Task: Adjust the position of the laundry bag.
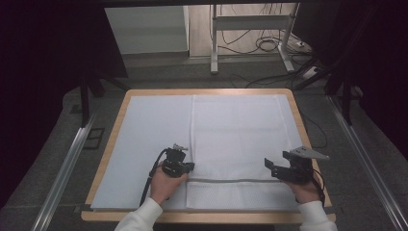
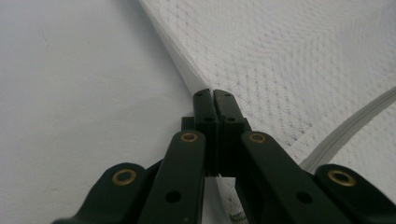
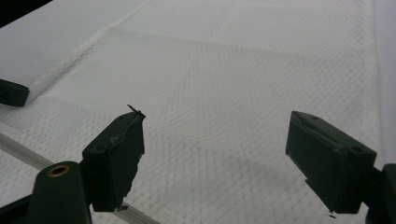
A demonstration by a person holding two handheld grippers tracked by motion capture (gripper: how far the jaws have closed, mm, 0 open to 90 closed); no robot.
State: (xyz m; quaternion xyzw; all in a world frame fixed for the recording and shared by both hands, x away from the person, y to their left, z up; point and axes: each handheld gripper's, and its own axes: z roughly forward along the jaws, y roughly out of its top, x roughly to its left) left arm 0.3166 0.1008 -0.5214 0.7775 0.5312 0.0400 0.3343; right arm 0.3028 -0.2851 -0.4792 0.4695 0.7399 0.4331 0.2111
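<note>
A wooden-edged rectangular tabletop (image 1: 114, 126) carried a pale blue sheet (image 1: 149, 134) over nearly all its surface. On the sheet's right half, reaching from the far edge to the near edge, lay a white waffle-textured cloth (image 1: 240, 130) with a grey band (image 1: 226, 181) running across it close to the near edge. The black left gripper (image 1: 179, 163) sat at the cloth's left edge near the near side, its jaws pressed together on that edge. The black right gripper (image 1: 281, 169) hovered by the near right corner, jaws spread wide over the cloth, holding nothing. No readable writing appeared anywhere.
</note>
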